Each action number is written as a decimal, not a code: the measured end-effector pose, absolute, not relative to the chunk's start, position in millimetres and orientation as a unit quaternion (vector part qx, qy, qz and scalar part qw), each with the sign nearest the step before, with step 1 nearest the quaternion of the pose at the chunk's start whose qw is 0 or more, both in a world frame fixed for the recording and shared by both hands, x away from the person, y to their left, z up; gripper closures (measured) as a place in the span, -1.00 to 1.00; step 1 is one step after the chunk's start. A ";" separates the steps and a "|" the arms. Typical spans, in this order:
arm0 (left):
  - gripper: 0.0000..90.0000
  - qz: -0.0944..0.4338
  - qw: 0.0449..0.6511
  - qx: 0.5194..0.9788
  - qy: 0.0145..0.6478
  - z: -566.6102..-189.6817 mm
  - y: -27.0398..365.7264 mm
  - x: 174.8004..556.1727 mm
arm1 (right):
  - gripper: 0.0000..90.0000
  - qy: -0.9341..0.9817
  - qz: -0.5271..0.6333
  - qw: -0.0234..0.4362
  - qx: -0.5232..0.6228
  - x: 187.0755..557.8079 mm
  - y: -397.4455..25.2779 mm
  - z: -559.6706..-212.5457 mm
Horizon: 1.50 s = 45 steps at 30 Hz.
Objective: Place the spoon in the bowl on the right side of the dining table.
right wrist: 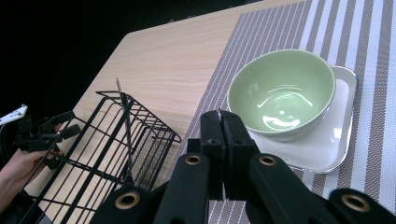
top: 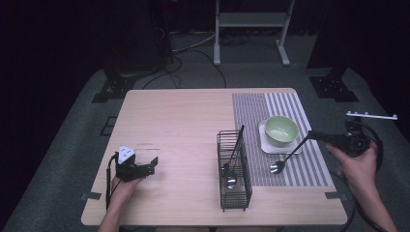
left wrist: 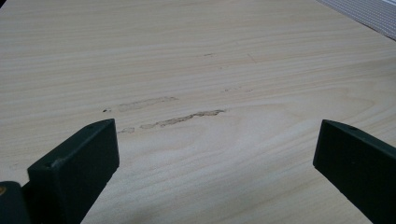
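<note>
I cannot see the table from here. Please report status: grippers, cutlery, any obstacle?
Left gripper open, low over bare table. Right gripper shut on spoon, bowl end over striped mat. Green bowl on white plate close beside it; wire basket holds more cutlery.

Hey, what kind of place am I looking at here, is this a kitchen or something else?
Probably a lab or studio set up for recording, not a real kitchen. A lone wooden table stands on grey carpet amid dark drapes, with cables and stand legs behind it. The green bowl and wire cutlery basket look like staged props.
</note>
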State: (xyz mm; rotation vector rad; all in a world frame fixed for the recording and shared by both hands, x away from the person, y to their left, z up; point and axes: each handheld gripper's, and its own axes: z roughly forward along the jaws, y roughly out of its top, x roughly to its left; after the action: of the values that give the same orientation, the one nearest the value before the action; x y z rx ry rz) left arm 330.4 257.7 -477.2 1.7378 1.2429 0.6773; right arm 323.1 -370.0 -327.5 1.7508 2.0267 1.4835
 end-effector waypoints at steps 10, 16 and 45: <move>-1.00 0.272 0.435 0.698 0.499 -477.2 257.6 330.4 | 0.96 0.656 0.485 0.045 0.576 328.4 -371.4 -326.8; -1.00 0.272 0.436 0.697 0.500 -477.2 257.9 330.5 | 0.96 0.654 0.483 0.046 0.581 332.1 -371.8 -327.1; -1.00 0.272 0.437 0.697 0.499 -477.3 257.8 330.5 | 0.96 0.639 0.485 0.069 0.593 352.9 -369.0 -315.9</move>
State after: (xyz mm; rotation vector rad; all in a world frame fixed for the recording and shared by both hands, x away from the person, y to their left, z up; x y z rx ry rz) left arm 330.5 257.8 -477.3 1.7340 1.2421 0.6771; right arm 352.9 -369.0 -315.9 1.7851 1.9233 1.4609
